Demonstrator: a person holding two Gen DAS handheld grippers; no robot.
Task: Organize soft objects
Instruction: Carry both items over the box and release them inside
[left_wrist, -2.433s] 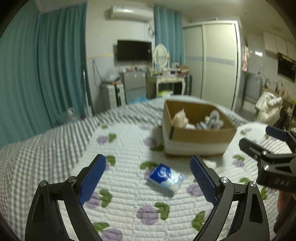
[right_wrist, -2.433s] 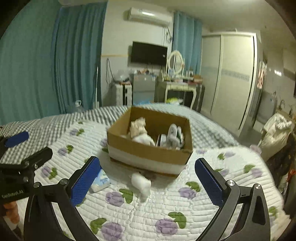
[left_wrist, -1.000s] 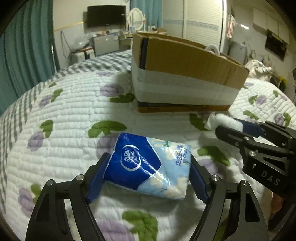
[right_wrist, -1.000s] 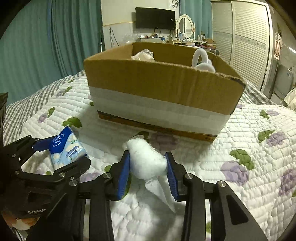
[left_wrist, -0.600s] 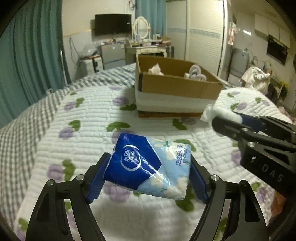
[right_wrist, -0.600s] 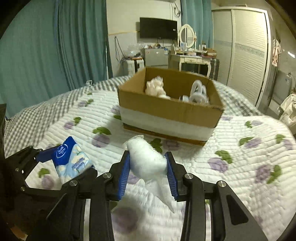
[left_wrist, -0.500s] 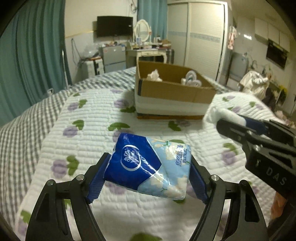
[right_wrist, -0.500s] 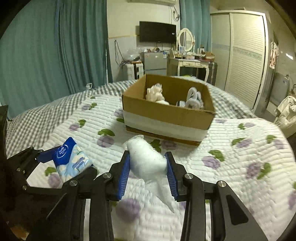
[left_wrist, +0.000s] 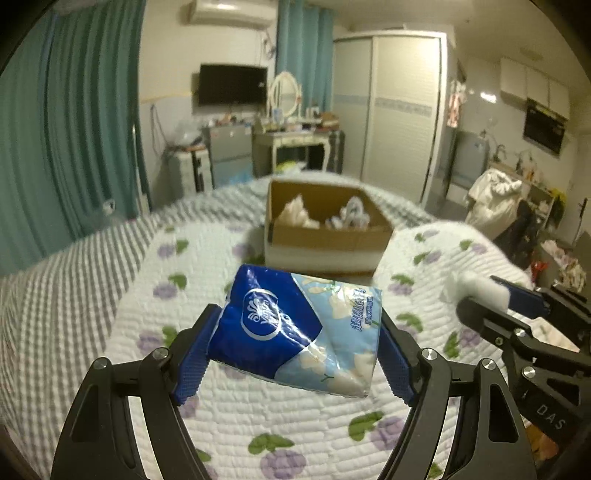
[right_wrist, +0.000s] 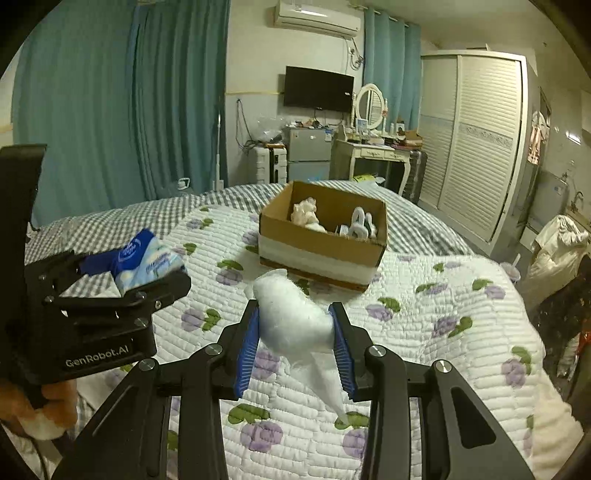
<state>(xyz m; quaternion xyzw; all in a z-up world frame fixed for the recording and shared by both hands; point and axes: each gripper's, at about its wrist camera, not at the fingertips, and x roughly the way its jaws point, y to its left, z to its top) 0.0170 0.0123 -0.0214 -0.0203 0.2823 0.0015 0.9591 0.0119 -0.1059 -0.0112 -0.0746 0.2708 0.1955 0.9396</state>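
Observation:
My left gripper (left_wrist: 295, 332) is shut on a blue tissue pack (left_wrist: 299, 328) and holds it well above the quilt. My right gripper (right_wrist: 295, 328) is shut on a white cotton wad (right_wrist: 291, 317) in clear wrapping, also held in the air. The open cardboard box (left_wrist: 325, 236) stands ahead on the bed, with a cream soft item (right_wrist: 306, 212) and white slippers (right_wrist: 360, 221) inside. The box also shows in the right wrist view (right_wrist: 317, 251). The left gripper with the pack (right_wrist: 147, 262) shows at the left of the right wrist view; the right gripper (left_wrist: 517, 310) shows at the right of the left wrist view.
The bed carries a white quilt with purple flowers (right_wrist: 443, 325) over a grey checked sheet (left_wrist: 55, 277). Teal curtains (right_wrist: 110, 110), a dressing table (right_wrist: 373, 151) and a white wardrobe (right_wrist: 476, 140) stand beyond. Clothes hang on a chair at the right (left_wrist: 495, 199).
Both grippers closed on their objects, lifted them off the quilt and rose higher; the box now looks farther away and lower in both views.

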